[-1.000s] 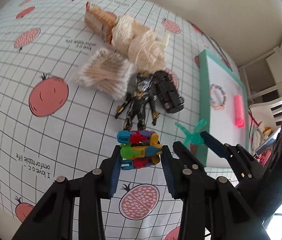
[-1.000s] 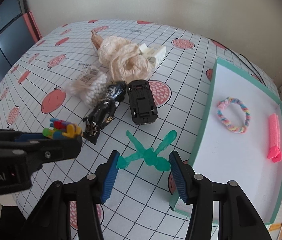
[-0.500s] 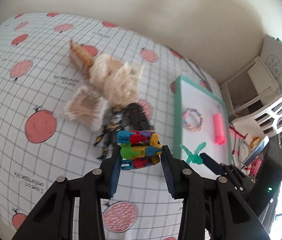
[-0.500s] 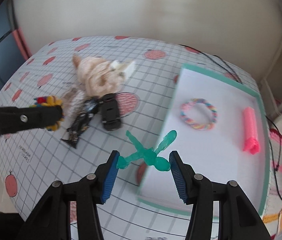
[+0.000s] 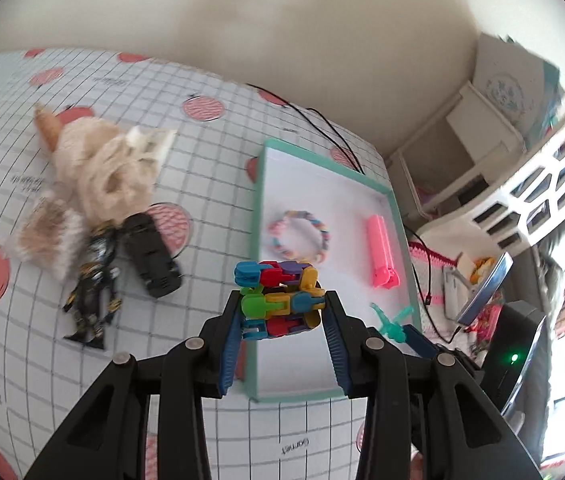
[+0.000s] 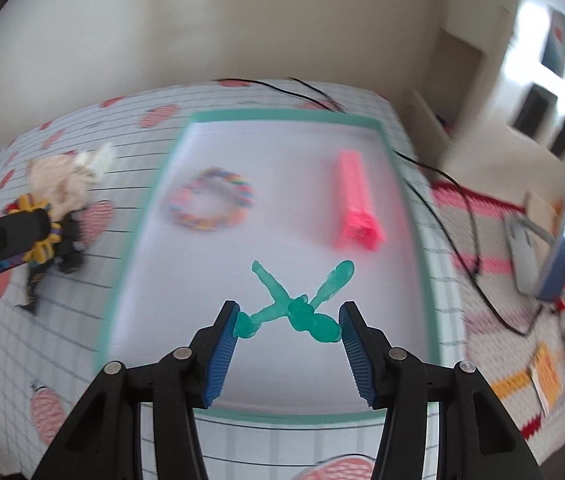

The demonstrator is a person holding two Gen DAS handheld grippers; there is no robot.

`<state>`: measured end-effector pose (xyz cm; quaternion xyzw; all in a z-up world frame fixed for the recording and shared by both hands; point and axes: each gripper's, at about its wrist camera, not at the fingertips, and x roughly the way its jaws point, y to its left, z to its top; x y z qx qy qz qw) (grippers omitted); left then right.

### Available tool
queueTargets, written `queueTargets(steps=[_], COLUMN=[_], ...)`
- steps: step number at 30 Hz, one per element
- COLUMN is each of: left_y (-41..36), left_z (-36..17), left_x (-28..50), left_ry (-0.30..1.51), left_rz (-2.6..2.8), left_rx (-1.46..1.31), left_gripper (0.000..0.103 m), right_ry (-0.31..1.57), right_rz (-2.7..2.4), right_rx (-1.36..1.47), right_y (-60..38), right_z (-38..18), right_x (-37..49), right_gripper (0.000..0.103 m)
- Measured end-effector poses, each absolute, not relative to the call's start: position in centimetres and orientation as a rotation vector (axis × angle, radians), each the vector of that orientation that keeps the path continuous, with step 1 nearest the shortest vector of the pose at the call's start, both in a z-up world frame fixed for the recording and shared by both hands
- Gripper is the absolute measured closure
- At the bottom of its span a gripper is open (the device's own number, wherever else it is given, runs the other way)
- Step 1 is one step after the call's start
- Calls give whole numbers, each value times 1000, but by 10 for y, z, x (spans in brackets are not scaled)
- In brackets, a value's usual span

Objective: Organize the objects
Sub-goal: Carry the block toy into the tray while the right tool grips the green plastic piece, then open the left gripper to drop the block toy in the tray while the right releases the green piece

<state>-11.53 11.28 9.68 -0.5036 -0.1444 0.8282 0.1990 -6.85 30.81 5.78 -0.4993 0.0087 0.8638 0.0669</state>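
Note:
My left gripper is shut on a multicoloured block toy, held in the air over the near left edge of the teal-rimmed white tray. My right gripper is shut on a green propeller toy, held above the near middle of the tray. In the tray lie a rainbow bracelet and a pink clip. The right gripper with the green toy shows at the right of the left wrist view. The left gripper shows at the left edge of the right wrist view.
On the checked tablecloth left of the tray lie a black toy car, a black and gold figure, a bag of cotton swabs and cream netting. A black cable runs behind the tray. White shelving stands at right.
Both grippers have risen and swung right with their toys, from over the tablecloth to over the tray. The objects on the cloth have not moved.

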Motion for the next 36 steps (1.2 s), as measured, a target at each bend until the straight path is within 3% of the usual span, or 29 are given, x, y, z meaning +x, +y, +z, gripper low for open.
queueTargets(steps=[8, 36], left_y=[156, 181], left_z=[69, 32], left_x=[-123, -129], left_ry=[-215, -136], left_rz=[2331, 2277], left_rx=[-1403, -1480], left_gripper=[63, 62], right_ry=[98, 102], right_rz=[2511, 2485], right_rx=[-1513, -1509], right_y=[339, 348], right_z=[42, 24], right_x=[-69, -77], right_gripper=[49, 47])
